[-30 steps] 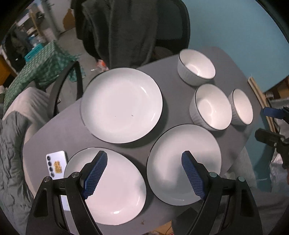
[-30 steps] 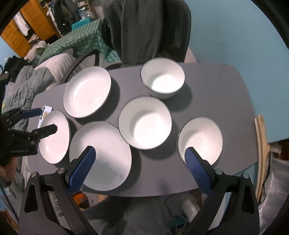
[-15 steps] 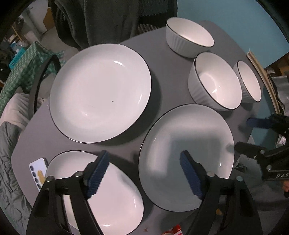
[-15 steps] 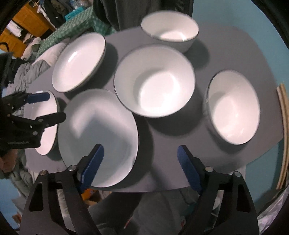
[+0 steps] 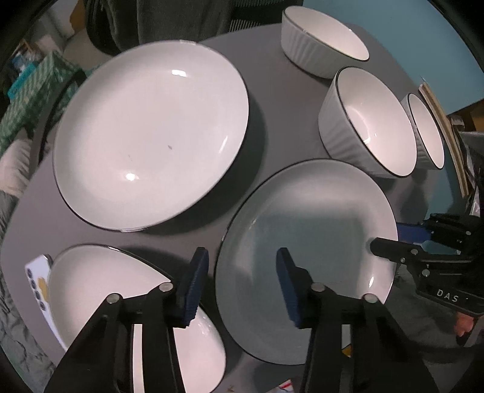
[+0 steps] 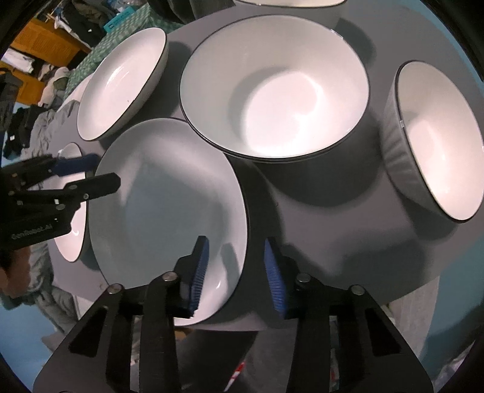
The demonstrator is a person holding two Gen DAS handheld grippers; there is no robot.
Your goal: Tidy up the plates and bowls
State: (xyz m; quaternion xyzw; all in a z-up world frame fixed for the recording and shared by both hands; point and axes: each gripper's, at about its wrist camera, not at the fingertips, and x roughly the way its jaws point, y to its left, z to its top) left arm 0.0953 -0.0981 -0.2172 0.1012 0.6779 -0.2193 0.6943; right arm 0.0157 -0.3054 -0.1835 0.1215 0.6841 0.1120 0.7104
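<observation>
Three white plates and three white bowls with dark rims sit on a grey table. The middle plate lies between both grippers. My left gripper is open, its fingers straddling that plate's left rim. My right gripper is open, its fingers straddling the same plate's right rim. The large plate lies behind, a third plate at the front left. The bowls stand at the right.
A phone lies at the table's left edge beside the third plate. A chair draped with dark cloth stands behind the table. A teal wall is at the right. Each gripper shows in the other's view.
Both grippers have come down and in toward the middle plate, and their jaws have narrowed around its opposite rims. The dishes have not moved.
</observation>
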